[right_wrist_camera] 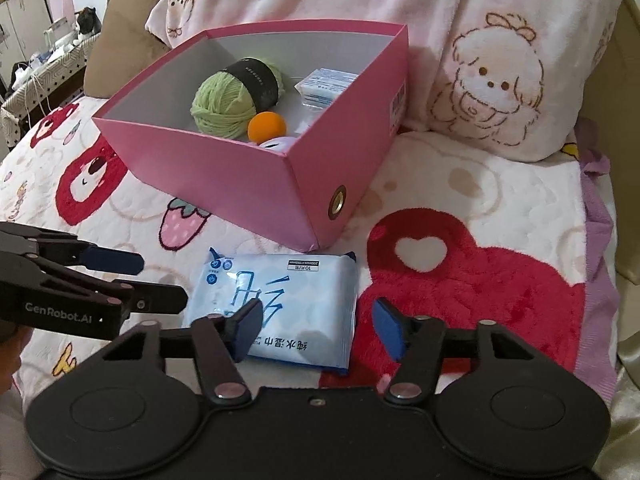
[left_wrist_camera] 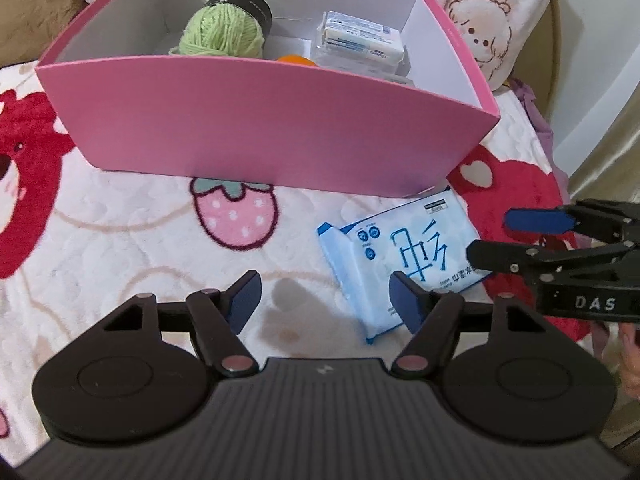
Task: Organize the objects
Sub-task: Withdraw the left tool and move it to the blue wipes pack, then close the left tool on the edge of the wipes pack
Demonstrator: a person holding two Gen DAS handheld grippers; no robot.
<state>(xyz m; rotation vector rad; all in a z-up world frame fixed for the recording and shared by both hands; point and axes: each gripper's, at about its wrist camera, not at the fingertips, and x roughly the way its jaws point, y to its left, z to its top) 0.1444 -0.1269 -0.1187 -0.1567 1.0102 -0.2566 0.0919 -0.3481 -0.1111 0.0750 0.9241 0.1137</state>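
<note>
A blue-and-white wet wipes pack (left_wrist_camera: 396, 256) (right_wrist_camera: 280, 300) lies flat on the blanket just in front of the pink box (left_wrist_camera: 240, 120) (right_wrist_camera: 256, 184). My left gripper (left_wrist_camera: 325, 296) (right_wrist_camera: 158, 280) hovers open at the pack's left side, with its right finger over the pack's corner. My right gripper (right_wrist_camera: 316, 324) (left_wrist_camera: 490, 236) is open over the pack's near right part; its left finger is above the pack and its right finger is just past the pack's edge. No pad presses on the pack. The box holds green yarn (right_wrist_camera: 228, 100), an orange ball (right_wrist_camera: 267, 126) and tissue packs (left_wrist_camera: 356, 40).
A plush blanket (right_wrist_camera: 480, 288) with red bear and strawberry prints covers the bed. A pink pillow (right_wrist_camera: 492, 80) with a puppy print leans behind the box on the right, and a brown cushion (left_wrist_camera: 32, 12) sits at the back left. A room with furniture shows far left.
</note>
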